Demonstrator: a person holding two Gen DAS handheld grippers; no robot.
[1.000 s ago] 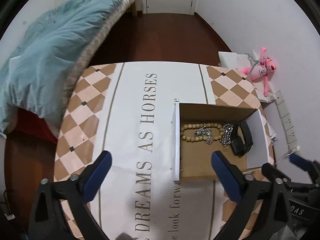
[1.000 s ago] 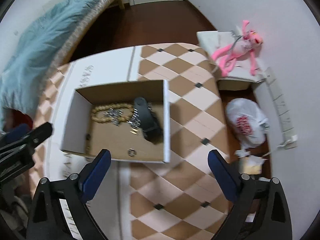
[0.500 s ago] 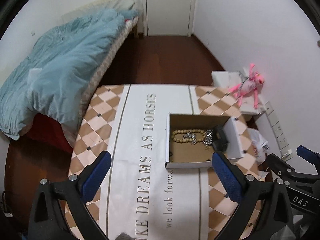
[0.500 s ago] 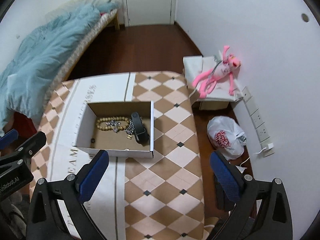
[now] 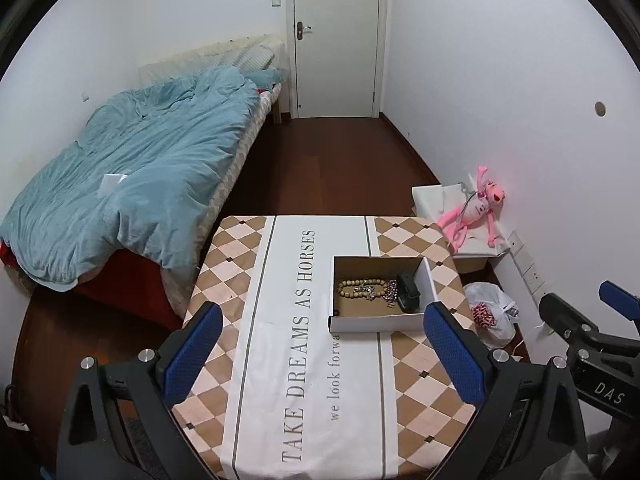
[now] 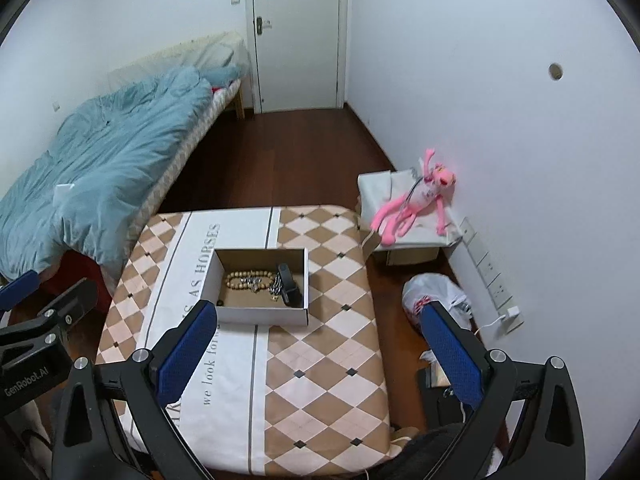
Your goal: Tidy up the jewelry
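An open cardboard box point(image 5: 376, 323) point(image 6: 262, 315) stands on the table point(image 5: 280, 360) point(image 6: 320, 360). Inside lie a wooden bead bracelet point(image 5: 358, 285) point(image 6: 244, 277), a silvery chain point(image 5: 390, 290) point(image 6: 275, 286) and a black band point(image 5: 407, 294) point(image 6: 289, 286). My left gripper point(image 5: 322, 354) is open and empty, high above the table's near side. My right gripper point(image 6: 318, 354) is open and empty, also held high and back from the box. Each gripper shows at the edge of the other's view.
A bed with a blue duvet point(image 5: 132, 184) stands left of the table. A pink plush toy point(image 5: 474, 216) lies on a white box by the right wall. A plastic bag point(image 5: 490, 314) sits on the floor. A white door point(image 5: 336, 40) is at the far end.
Both grippers have pulled up and back from the box, so the whole table and room now show. The box and its jewelry have not moved. Both grippers stayed open.
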